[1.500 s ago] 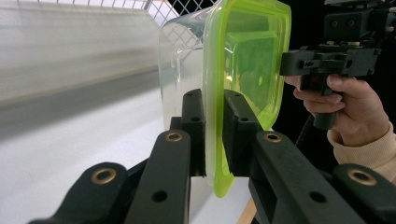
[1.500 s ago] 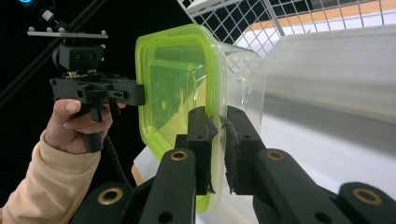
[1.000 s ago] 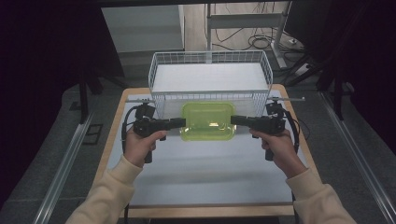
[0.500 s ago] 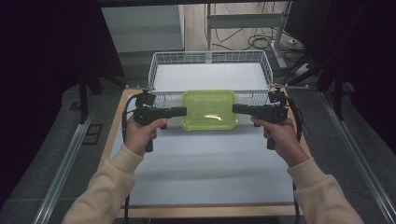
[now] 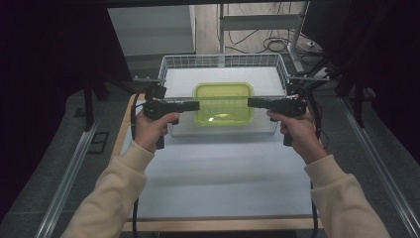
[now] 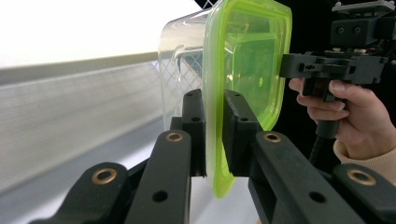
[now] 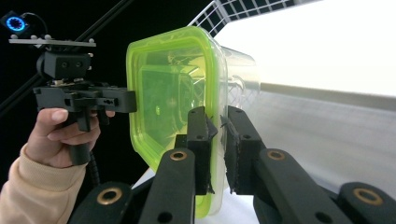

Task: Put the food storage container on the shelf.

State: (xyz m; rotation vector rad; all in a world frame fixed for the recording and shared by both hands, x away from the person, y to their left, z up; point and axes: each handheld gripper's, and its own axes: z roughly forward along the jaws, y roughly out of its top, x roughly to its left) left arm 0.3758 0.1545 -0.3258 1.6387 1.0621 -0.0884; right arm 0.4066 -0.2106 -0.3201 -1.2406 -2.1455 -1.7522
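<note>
From above, a clear box with a green lid [image 5: 223,102] hangs over the wire basket [image 5: 171,61], clear of its rims, between the left gripper [image 5: 192,105] and right gripper [image 5: 254,102]. In the left gripper view, the jaws are clamped on the lid's rim. In the right gripper view, the jaws pinch the opposite rim, with bare tabletop [image 7: 327,130] beyond.

The wire basket's rim [image 5: 223,60] rings the lidded container [image 5: 223,101] on all sides — the near bench [image 5: 218,173] lies open.
</note>
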